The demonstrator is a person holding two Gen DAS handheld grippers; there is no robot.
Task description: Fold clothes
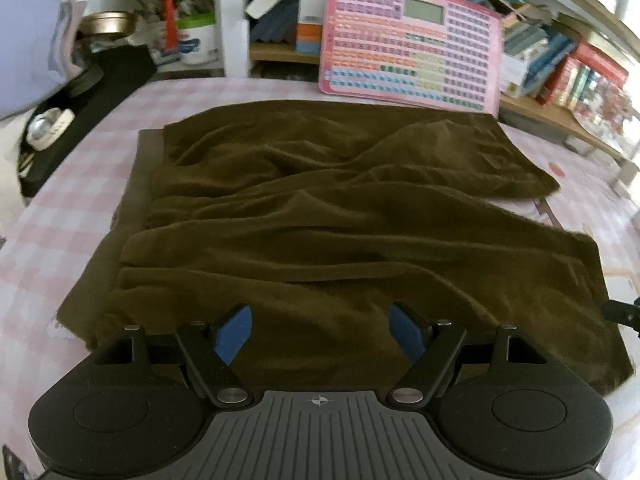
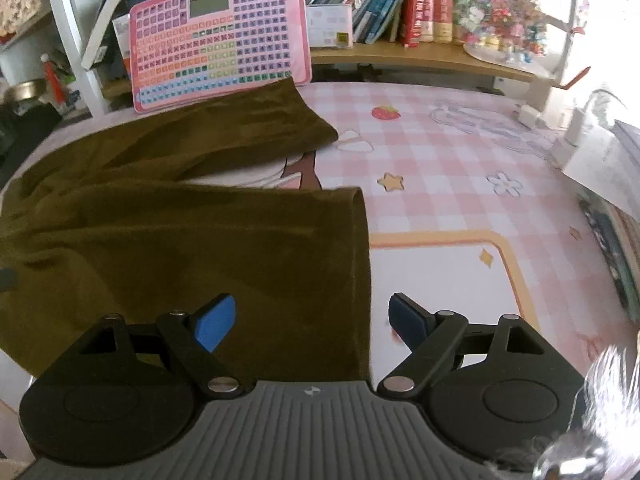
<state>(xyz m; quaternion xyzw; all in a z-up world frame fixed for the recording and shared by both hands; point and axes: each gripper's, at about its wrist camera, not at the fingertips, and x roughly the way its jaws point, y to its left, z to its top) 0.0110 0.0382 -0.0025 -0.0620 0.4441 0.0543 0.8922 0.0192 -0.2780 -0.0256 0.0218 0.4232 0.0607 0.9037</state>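
Note:
A pair of dark olive-brown shorts (image 1: 320, 216) lies wrinkled and spread on the pink checked table, waistband to the left, two legs to the right. My left gripper (image 1: 320, 330) is open and empty, hovering over the near edge of the shorts. In the right wrist view the shorts (image 2: 180, 240) show their two leg openings; the near leg hem runs down between the blue fingertips. My right gripper (image 2: 312, 322) is open and empty, straddling that near leg hem just above it.
A pink keyboard-style toy board (image 1: 412, 44) (image 2: 220, 36) leans against the bookshelf behind the shorts. Black items and a cup (image 1: 52, 128) sit at the far left. Cables and white chargers (image 2: 532, 120) lie far right, papers (image 2: 608, 168) at the right edge.

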